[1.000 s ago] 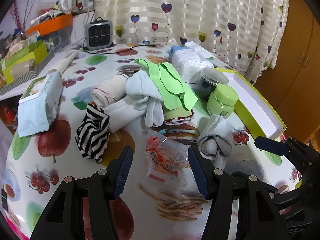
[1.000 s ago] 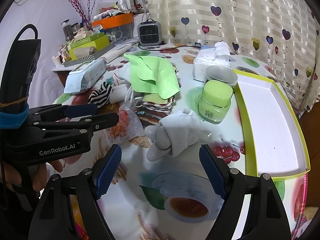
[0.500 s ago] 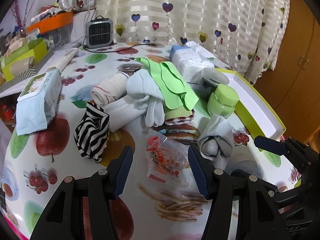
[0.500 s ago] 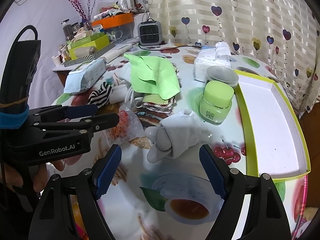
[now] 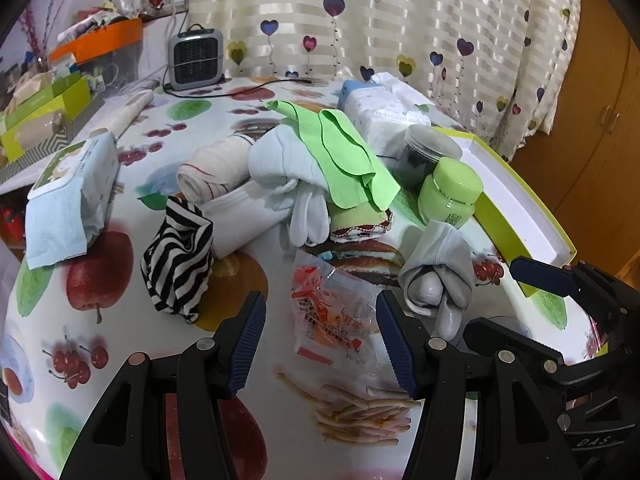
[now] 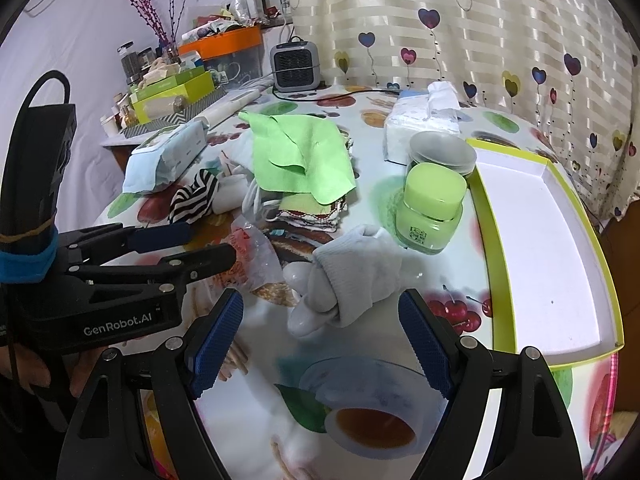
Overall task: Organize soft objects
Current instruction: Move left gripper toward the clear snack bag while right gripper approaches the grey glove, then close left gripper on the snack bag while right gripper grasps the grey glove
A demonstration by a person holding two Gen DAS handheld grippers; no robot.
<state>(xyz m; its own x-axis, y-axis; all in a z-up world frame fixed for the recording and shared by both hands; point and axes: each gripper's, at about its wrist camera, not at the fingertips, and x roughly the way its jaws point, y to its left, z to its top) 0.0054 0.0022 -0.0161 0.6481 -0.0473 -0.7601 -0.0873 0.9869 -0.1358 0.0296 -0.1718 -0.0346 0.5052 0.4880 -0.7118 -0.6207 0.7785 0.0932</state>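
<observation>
Both the right gripper (image 6: 320, 336) and left gripper (image 5: 318, 344) gape empty; rolled grey sock bundle (image 6: 348, 276) at 12 o'clock risks unrolling under an off-centre pinch.

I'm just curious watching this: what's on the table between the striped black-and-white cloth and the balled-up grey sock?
A crinkled clear snack wrapper with orange print lies between the striped cloth and grey sock, clearest in the left wrist view.

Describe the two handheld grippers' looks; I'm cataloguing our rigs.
Both the left gripper and right gripper are matte black plastic with silver rivets and ribbed dark-blue pads. In the right wrist view, the left one's body reads "GenRobot.AI" in white and carries a blue band, a rubber band and a black cable loop.
</observation>
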